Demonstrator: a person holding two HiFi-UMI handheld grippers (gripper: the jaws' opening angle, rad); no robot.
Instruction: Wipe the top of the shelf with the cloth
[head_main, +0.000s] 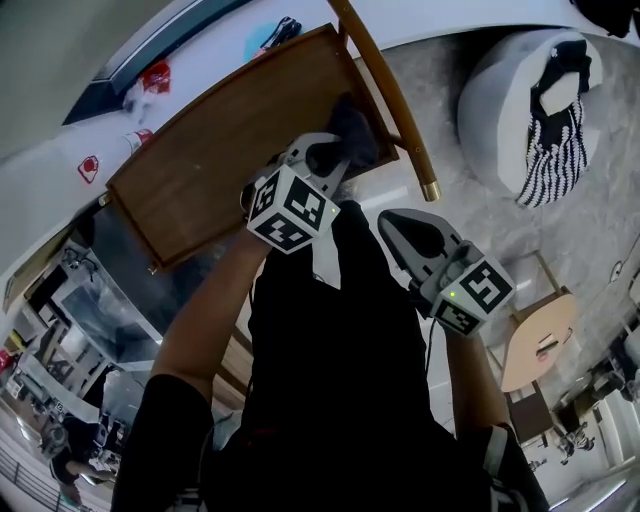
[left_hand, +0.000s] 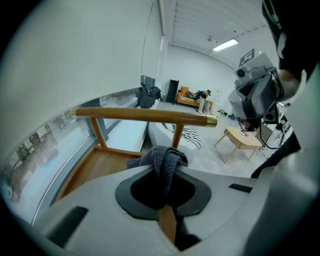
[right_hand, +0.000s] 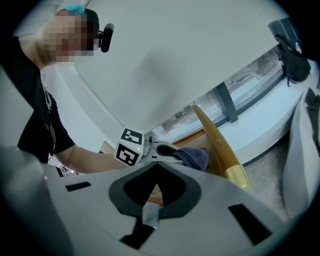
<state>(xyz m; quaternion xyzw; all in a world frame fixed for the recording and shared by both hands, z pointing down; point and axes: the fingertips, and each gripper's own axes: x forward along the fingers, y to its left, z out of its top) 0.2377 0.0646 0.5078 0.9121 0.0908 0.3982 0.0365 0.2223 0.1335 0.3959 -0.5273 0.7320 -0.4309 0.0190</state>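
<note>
One tip: left gripper (head_main: 335, 152), pinching the cloth (head_main: 356, 125), should press flat and sweep the shelf (head_main: 215, 165) toward 8 o'clock; right gripper (head_main: 398, 224) is closed, empty.

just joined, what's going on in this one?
A person works with two handheld grippers. The left gripper is shut on a dark grey cloth and holds it over the wooden shelf top, at the corner by the brass-tipped rail. The right gripper is shut with nothing in it and hangs off to the side of the shelf. Whether the cloth presses on the wood isn't clear.
</note>
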